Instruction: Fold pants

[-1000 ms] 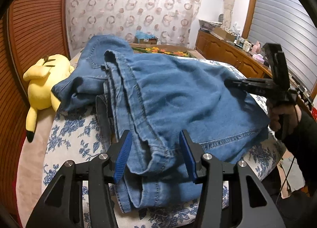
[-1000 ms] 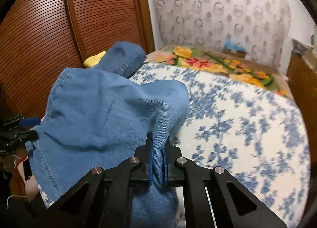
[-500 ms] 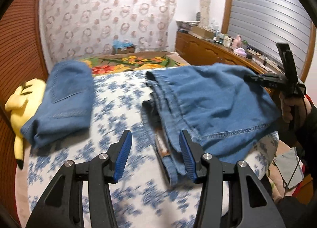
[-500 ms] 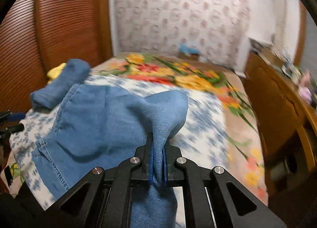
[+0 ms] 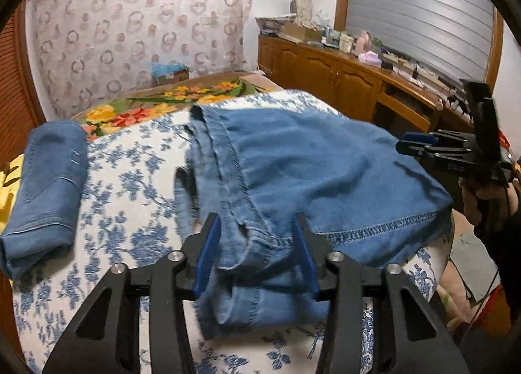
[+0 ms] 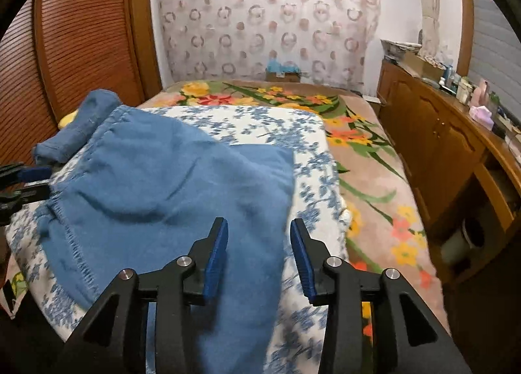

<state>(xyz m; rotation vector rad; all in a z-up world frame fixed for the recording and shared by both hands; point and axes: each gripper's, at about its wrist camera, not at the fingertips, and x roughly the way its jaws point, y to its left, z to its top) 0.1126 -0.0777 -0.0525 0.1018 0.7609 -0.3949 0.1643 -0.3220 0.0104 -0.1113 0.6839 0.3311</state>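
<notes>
Lying mid-frame on the bed [image 5: 130,178], the soft, fairly heavy denim pants [image 5: 309,162] look best gripped at thick seams: left gripper [image 5: 257,253] fingers closing around bunched hem, right gripper [image 6: 259,256] fingers opening, unclamped.

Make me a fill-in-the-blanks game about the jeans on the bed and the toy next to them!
1. The jeans being folded lie on a white sheet printed with ____ flowers.
2. A second, already folded pair of jeans lies beside a ____ plush toy.
3. The right claw has its pads apart, so it is ____.
4. Denim bunches between the pads of the ____ claw.

Missing words: blue; yellow; open; left
</notes>
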